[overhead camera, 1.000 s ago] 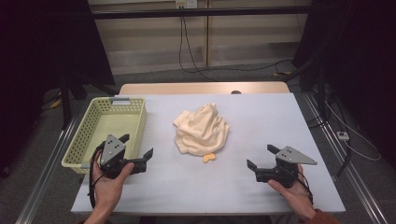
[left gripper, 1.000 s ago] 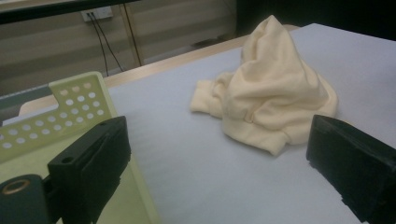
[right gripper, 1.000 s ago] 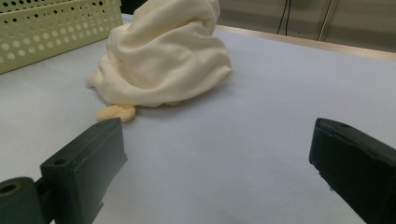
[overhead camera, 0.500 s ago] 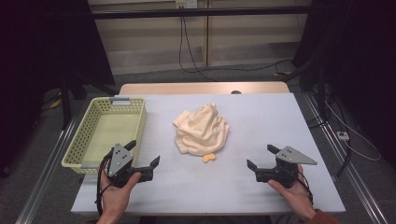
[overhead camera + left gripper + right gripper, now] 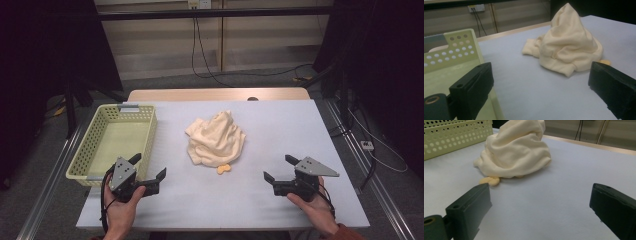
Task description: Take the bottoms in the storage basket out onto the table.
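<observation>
Cream cloth point(image 5: 216, 140) heaped between both wide-open tongs, left tongs point(image 5: 148, 172) beside basket point(image 5: 90, 145).

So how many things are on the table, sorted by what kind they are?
Crumpled cream cloth garment: 1
Small orange-yellow knotted piece beside it: 1
Pale green perforated plastic basket: 1
Black two-jaw grippers, left gripper and right gripper, both with jaws apart: 2
Total: 5
</observation>
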{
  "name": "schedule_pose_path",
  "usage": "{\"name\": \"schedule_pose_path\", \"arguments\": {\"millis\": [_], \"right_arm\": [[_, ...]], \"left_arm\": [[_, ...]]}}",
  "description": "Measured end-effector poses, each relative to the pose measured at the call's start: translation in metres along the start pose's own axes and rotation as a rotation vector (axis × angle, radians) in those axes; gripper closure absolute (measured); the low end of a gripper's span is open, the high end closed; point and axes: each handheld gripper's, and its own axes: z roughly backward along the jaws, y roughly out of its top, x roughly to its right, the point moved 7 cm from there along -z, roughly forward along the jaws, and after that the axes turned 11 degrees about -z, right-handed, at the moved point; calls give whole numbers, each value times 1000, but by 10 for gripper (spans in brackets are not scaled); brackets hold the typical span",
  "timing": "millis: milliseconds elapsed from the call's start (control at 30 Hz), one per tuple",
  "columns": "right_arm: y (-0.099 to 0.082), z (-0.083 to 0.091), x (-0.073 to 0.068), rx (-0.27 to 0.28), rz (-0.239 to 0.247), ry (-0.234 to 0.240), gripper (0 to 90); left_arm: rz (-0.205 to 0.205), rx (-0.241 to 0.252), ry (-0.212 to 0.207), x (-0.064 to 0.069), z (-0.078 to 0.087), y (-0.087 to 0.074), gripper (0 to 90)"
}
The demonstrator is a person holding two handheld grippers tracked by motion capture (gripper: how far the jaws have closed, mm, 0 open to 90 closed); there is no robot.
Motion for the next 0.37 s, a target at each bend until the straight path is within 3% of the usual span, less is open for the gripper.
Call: {"name": "schedule_pose_path", "arguments": {"millis": [167,367], "right_arm": [[0,0,1,3,-2,-3,35],[0,-1,1,1,2,-5,35]], "left_arm": [[10,13,24,-6,3,2,58],[19,-10,38,-9,0,0,58]]}}
